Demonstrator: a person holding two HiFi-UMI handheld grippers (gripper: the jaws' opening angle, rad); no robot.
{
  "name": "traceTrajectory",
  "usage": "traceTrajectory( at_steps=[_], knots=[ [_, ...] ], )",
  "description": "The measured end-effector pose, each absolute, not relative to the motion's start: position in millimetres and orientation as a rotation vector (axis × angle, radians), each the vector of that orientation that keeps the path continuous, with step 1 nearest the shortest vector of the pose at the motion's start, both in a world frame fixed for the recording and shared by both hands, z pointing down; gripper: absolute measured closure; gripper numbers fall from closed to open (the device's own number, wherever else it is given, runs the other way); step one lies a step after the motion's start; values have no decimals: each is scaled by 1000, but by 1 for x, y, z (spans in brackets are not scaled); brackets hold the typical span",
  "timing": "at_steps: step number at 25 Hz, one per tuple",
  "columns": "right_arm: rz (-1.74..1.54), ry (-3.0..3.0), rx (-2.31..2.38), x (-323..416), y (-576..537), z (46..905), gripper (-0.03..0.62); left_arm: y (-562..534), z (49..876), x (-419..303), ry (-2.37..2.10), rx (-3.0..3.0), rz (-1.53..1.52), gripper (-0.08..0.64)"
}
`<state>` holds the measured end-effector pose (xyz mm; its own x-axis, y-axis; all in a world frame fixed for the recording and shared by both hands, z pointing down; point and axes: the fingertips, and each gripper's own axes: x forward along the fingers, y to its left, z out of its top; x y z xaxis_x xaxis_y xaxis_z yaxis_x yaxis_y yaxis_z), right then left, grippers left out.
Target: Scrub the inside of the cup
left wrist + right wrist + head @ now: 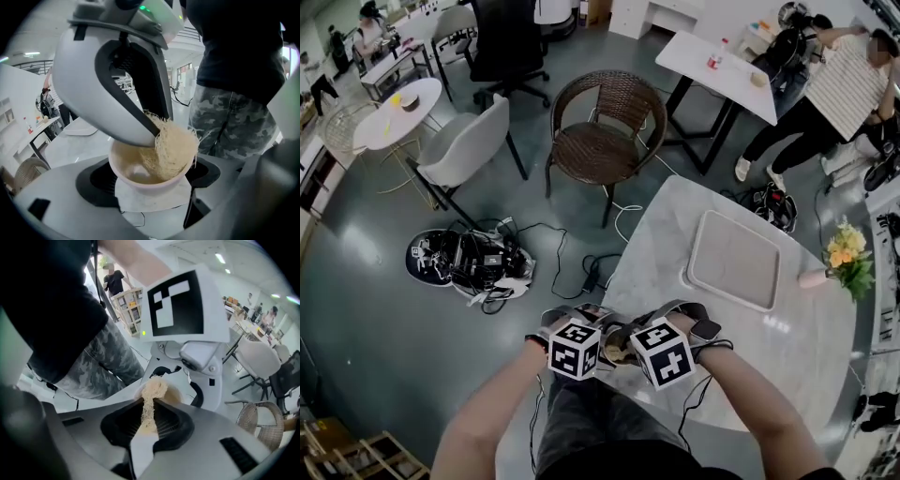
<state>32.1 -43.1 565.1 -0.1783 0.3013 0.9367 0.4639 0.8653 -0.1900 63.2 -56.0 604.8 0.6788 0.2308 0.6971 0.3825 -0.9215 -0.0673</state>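
Note:
My left gripper (151, 186) is shut on a pale pink cup (136, 182), gripping it by its sides with the mouth facing the camera. A straw-coloured fibre scrubber (174, 146) is pushed into the cup against its right inner wall. My right gripper (149, 420) is shut on that scrubber (153, 391), and the cup's rim (174, 394) shows just beyond its jaws. In the head view both grippers meet at the table's near edge: left gripper (596, 345), right gripper (632, 343), with the cup (616, 352) between them, mostly hidden.
A round white marble table (675, 234) carries a square pale tray (736, 258) and yellow flowers (847, 251) at its right edge. A wicker chair (600, 131) stands beyond it. Cables and a device (473, 261) lie on the floor to the left. A person (839, 84) stands far right.

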Motion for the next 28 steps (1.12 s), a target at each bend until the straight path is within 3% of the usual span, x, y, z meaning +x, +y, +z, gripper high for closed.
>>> traceTrajectory(
  at_steps=[13,16,21,28],
  knots=[
    [-15,-1944,-432,31,-57,540,532,-61,608,57,-667,-2642,-1173,120],
    [-97,-1925,-400,29,-61,545,532,-71,606,47,-403,-2822,-1162,118],
    [-178,-1878,-382,28,-66,553,532,-80,595,18,398,-3178,-987,117],
    [-101,-1849,-365,29,-69,560,532,-64,594,27,1203,-3059,-968,117]
  ],
)
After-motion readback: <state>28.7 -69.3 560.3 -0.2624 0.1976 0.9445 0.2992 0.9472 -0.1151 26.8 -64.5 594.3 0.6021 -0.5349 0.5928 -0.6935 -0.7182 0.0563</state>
